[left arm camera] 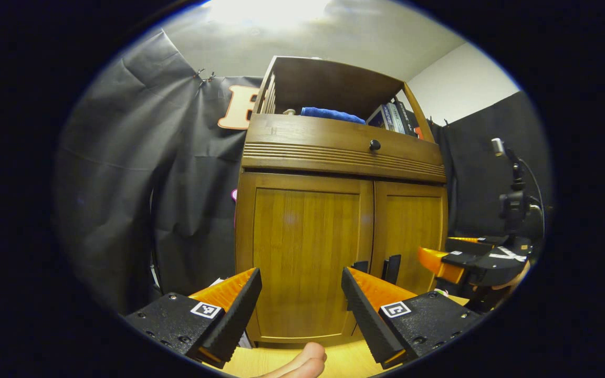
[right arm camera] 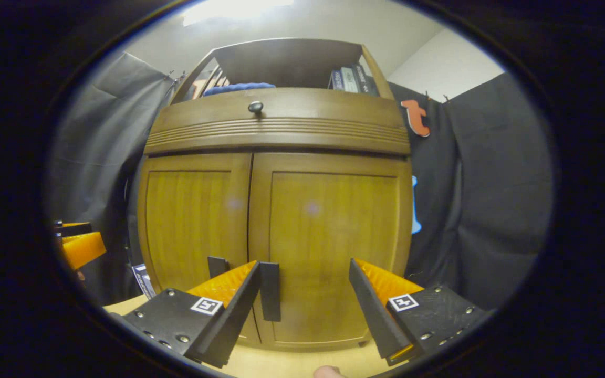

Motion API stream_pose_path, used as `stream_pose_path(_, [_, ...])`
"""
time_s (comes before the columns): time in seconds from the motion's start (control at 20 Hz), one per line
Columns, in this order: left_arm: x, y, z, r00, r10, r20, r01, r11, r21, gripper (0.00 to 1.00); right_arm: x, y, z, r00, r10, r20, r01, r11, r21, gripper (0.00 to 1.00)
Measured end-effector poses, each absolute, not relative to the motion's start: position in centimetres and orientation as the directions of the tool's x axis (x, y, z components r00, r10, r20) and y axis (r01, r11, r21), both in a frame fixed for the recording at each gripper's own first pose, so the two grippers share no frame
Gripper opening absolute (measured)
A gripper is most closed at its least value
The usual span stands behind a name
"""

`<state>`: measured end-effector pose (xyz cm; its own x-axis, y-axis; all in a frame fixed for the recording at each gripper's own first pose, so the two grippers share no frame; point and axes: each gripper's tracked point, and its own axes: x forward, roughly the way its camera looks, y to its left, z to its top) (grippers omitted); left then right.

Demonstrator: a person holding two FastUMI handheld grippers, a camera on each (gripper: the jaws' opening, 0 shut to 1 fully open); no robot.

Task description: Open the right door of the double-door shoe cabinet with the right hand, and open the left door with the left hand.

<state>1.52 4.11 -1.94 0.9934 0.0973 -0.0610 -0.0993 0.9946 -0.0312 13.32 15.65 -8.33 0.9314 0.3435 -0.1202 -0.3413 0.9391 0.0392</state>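
Brown wood made up the shoe cabinet (left arm camera: 334, 210), which was seen standing on a pale desk (left arm camera: 281, 362) against the black cloth wall. In both views its two doors were closed. In the left gripper view the left door (left arm camera: 302, 257) was faced almost squarely and the right door (left arm camera: 410, 231) lay farther to the side; in the right gripper view the right door (right arm camera: 329, 252) was faced, with the left door (right arm camera: 195, 220) beside it. Above the doors a drawer (right arm camera: 281, 123) with a small dark knob (right arm camera: 255, 107) was seen, and above that an open shelf where a blue cloth (left arm camera: 331, 114) and some books (left arm camera: 394, 116) were kept.

The left claw (left arm camera: 301, 304) was held released, its fingers spread wide, in front of the left door and apart from it. The right claw (right arm camera: 305, 302) was likewise held released in front of the right door, its one finger (right arm camera: 223, 294) lying just beside the right door's dark handle (right arm camera: 270, 291); whether they touched could not be told. The left door's handle (right arm camera: 217, 266) was seen close by. In the left gripper view both handles (left arm camera: 390, 269) were seen between the two claws, and a camera stand (left arm camera: 512, 194) was seen at the side.
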Motion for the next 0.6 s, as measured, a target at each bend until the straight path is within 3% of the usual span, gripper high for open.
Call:
stream_pose_path(0.05, [1.6, 4.3, -2.0, 0.993, 0.103, -0.062, -0.105, 0.994, -0.026, 0.92, 13.9, 16.8, -8.8, 0.922, 0.362, -0.135, -0.36, 0.932, 0.04, 0.96])
stream_pose_path(0.3, [1.9, 5.3, -2.4, 0.99, 0.118, -0.079, -0.121, 0.992, -0.036, 0.92, 15.5, 20.9, -13.5, 0.893, 0.375, -0.248, -0.379, 0.925, 0.033, 0.99])
stream_pose_path(0.35, [1.9, 5.5, -2.4, 0.99, 0.118, -0.079, -0.121, 0.992, -0.038, 0.95, 16.0, 21.2, -14.2, 0.894, 0.363, -0.264, -0.368, 0.929, 0.031, 0.96])
stream_pose_path(0.5, [1.9, 5.9, -2.3, 0.99, 0.12, -0.076, -0.123, 0.992, -0.032, 0.92, 17.0, 21.2, -15.2, 0.902, 0.314, -0.296, -0.319, 0.947, 0.033, 0.95])
stream_pose_path(0.6, [2.0, 6.0, -2.4, 0.99, 0.117, -0.076, -0.121, 0.992, -0.041, 0.92, 18.1, 20.6, -15.6, 0.922, 0.274, -0.274, -0.285, 0.958, 0.0, 0.74])
